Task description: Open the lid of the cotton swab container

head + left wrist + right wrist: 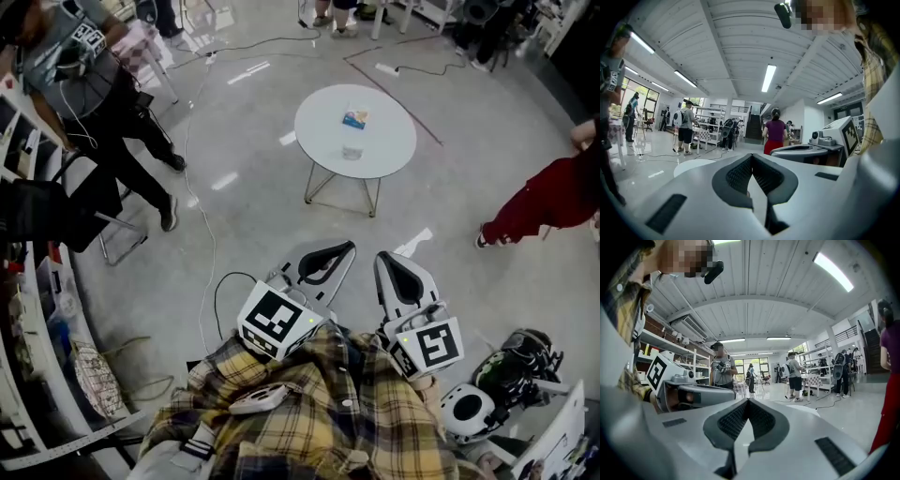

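1. The left gripper point(349, 248) is carrying one cube point(274, 319) faced with black-and-white square markers, and the right gripper point(386, 259) is carrying a second cube point(433, 345) of the same kind; these patterns are the only print that is coming through clearly
2. Both grippers are sitting fully closed: in each gripper view the two jaws are meeting tip to tip, and nothing is lying between the ribbed pads
3. The two grippers are hovering side by side, slightly apart, drawn in close against the person's yellow plaid shirt point(309, 412) and pointing forward over the grey floor point(234, 216)
4. One round white counter point(319, 131) is standing well ahead of both grippers, far beyond their jaw tips
5. Two small things are resting on that counter. The cotton swab container point(352, 151), a small clear tub, is sitting near the edge facing the grippers, well apart from either one. One blue packet point(354, 118) is lying just beyond it, and its print is too small to read
6. Two other people are showing in the head view: one in dark clothes point(94, 94) far off to the left of the left gripper, and one in red trousers point(544, 202) off to the right of the right gripper
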`<state>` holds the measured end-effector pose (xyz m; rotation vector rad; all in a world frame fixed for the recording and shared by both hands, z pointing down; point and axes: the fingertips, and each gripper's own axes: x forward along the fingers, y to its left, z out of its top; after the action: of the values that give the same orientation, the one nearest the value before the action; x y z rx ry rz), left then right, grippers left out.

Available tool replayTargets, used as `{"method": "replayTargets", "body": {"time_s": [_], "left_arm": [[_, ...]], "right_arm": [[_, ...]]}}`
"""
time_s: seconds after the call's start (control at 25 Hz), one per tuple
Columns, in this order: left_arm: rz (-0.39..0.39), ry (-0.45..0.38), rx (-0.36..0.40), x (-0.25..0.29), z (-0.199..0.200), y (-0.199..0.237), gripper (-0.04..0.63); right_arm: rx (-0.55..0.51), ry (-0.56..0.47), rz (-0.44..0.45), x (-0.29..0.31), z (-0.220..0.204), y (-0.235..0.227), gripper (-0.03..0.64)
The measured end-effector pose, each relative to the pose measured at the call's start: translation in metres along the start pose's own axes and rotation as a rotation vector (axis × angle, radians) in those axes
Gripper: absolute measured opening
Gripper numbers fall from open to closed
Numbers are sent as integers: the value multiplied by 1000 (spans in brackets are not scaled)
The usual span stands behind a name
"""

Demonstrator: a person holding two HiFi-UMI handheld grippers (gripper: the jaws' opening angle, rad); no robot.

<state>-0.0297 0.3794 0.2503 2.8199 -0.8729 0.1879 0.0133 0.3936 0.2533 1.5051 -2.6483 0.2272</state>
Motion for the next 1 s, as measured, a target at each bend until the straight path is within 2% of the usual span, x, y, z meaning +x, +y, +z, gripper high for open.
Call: {"method": "replayTargets", "body": {"time_s": [0.28,0.48,0.72,1.0], "left_arm": [[14,16,-25,30,-5,21,20],[-4,54,-27,69,-12,48,20],[-20,73,-28,128,-1,122,20],[-61,98,-14,202,24,213,20]], "right_arm": [[31,15,-13,14,-9,-34,16],[62,26,-15,50,-10,-68,17],[68,44,-10,130,-3,-119,16],[64,82,-50,221,14,-186,17]]}}
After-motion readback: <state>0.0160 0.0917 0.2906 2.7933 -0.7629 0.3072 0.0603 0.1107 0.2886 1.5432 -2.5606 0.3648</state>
